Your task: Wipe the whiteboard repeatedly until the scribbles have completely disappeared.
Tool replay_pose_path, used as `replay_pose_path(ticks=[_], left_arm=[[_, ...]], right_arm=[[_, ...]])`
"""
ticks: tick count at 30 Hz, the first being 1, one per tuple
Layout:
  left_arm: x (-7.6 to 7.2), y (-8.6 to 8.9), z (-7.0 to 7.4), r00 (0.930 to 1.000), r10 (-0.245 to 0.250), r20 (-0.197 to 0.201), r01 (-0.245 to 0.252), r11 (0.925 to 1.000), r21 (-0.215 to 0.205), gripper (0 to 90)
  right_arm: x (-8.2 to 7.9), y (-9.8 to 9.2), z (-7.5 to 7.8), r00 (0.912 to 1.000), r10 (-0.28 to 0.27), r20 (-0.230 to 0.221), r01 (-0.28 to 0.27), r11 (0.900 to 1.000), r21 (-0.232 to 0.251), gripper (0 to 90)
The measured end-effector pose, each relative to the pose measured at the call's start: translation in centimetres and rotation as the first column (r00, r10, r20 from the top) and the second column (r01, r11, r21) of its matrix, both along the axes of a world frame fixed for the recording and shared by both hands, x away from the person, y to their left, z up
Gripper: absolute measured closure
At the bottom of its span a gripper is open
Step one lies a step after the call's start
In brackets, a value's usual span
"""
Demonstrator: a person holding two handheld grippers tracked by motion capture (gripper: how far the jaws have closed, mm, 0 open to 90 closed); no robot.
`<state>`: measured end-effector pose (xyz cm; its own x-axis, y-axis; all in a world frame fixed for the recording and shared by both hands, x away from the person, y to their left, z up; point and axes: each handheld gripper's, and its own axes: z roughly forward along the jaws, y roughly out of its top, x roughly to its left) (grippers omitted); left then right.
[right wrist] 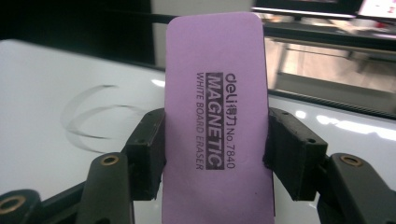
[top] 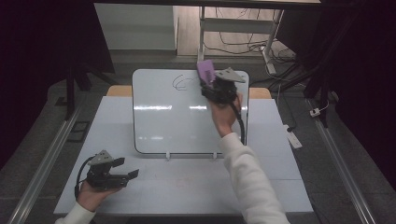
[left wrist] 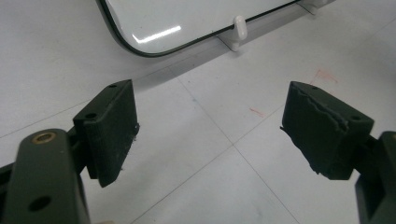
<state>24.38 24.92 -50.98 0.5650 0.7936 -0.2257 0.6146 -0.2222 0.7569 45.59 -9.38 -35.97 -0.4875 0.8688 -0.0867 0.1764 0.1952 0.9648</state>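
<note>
The right gripper (right wrist: 215, 154) is clamping a purple magnetic whiteboard eraser (right wrist: 215, 121) by its long sides and is holding it at the top edge of the whiteboard (top: 177, 126), just beside the curved dark marker strokes (top: 180, 83). The left gripper (left wrist: 210, 135) is resting low over the white table (top: 196, 186) near the board's lower corner, its jaws standing wide apart and gripping nothing.
</note>
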Motion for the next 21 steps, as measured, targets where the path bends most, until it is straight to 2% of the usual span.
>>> replay_pose_path(ticks=[3, 6, 9, 11, 12, 17, 18, 21], left_arm=[[0.0, 0.0, 0.0, 1.0, 0.002, 0.0, -0.002, 1.0, 0.0, 19.0], [-0.1, -0.1, 0.0, 1.0, 0.002, 0.002, -0.002, 1.0, 0.003, 19.0], [-0.2, -0.1, 0.0, 1.0, 0.003, 0.003, -0.003, 1.0, 0.002, 19.0], [-0.2, 0.0, 0.0, 1.0, 0.004, 0.003, -0.004, 1.0, 0.001, 19.0], [-0.2, 0.0, 0.0, 1.0, 0.005, 0.003, -0.005, 1.0, 0.002, 19.0], [-0.3, 0.0, 0.1, 0.9999, 0.012, 0.001, -0.012, 0.9999, 0.004, 19.0], [-0.3, 0.0, 0.1, 0.9999, 0.013, 0.001, -0.013, 0.9999, 0.003, 19.0], [-0.2, -0.1, 0.1, 0.9999, 0.012, 0.002, -0.012, 0.9999, 0.004, 19.0]], right_arm=[[-0.4, 3.4, -0.5, 0.997, 0.077, -0.001, -0.077, 0.996, -0.037, 41.1], [-1.0, 6.7, -1.2, 0.9875, 0.157, -0.017, -0.157, 0.986, -0.053, 41.1], [-1.2, 7.6, -1.3, 0.9855, 0.169, -0.015, -0.17, 0.983, -0.073, 41.1], [-0.9, 6.8, -1.2, 0.9835, 0.179, -0.027, -0.18, 0.983, -0.043, 41.1], [-0.9, 6.5, -1.0, 0.9855, 0.167, -0.027, -0.168, 0.985, -0.041, 41.1], [-0.1, 2.5, 0.1, 0.9984, 0.057, -0.005, -0.057, 0.998, -0.011, 41.1], [0.1, 1.4, 0.4, 0.9997, 0.024, -0.001, -0.024, 1.0, 0.005, 41.1], [0.4, -0.4, 0.7, 0.9999, -0.009, -0.007, 0.009, 0.999, 0.042, 41.1]])
